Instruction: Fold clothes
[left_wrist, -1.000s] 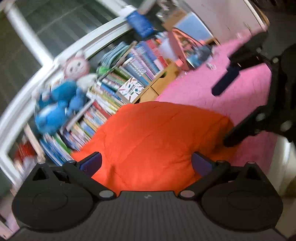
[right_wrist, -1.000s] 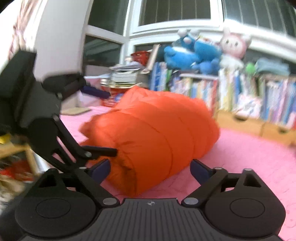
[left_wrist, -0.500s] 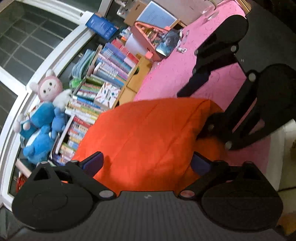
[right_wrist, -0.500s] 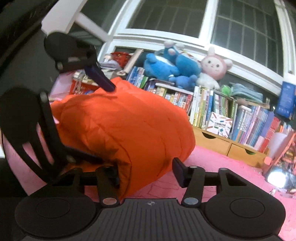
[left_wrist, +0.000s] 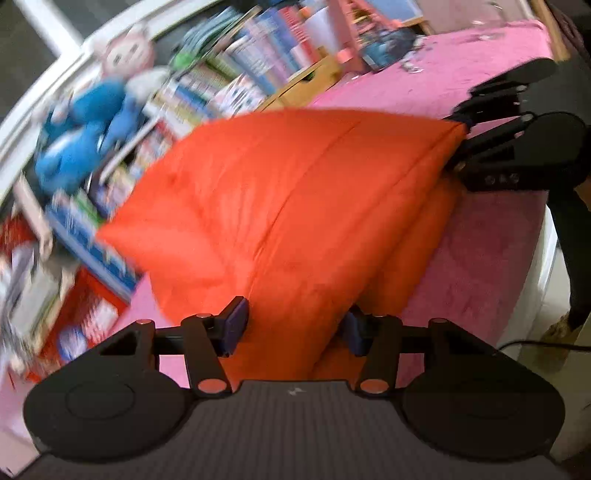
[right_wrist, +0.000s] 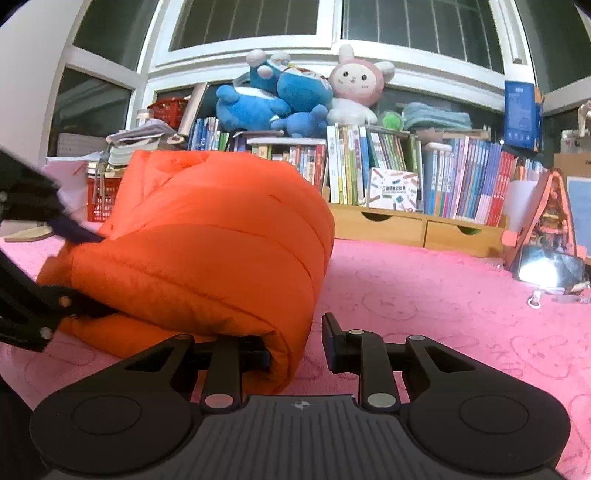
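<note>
On the left of the left wrist view, badly blurred, a blue plush toy (left_wrist: 83, 122) and a pink rabbit plush (left_wrist: 127, 55) sat above rows of books (left_wrist: 236, 70). The orange padded jacket (left_wrist: 295, 206) lay folded in thick layers on the pink bed cover (left_wrist: 487, 236), filling the middle of the view. The left gripper (left_wrist: 295, 328) had its fingers either side of the jacket's near edge, with the padding bulging between the blue pads (left_wrist: 236, 325); the hold looked firm, the jaws set fairly narrow around the bulk. Only this view showed the jacket's far corner, at the right, where the right gripper (left_wrist: 461, 133) met the fabric; its fingers seemed closed on that corner.

The right wrist view was sharp. At its left edge the left gripper (right_wrist: 77, 273) showed from outside, one finger over the jacket (right_wrist: 207, 251) and one beneath. In the middle the right gripper (right_wrist: 295, 350) straddled the rolled fold: its left finger was buried under the padding, its right finger stood free over the bed cover (right_wrist: 424, 295), apart from the cloth. Whether it truly gripped I cannot tell from here. Further right, only this view showed clearly a wooden drawer unit (right_wrist: 417, 227) under the books (right_wrist: 461, 177) and a small mirror (right_wrist: 546, 269) lying on the cover.
</note>
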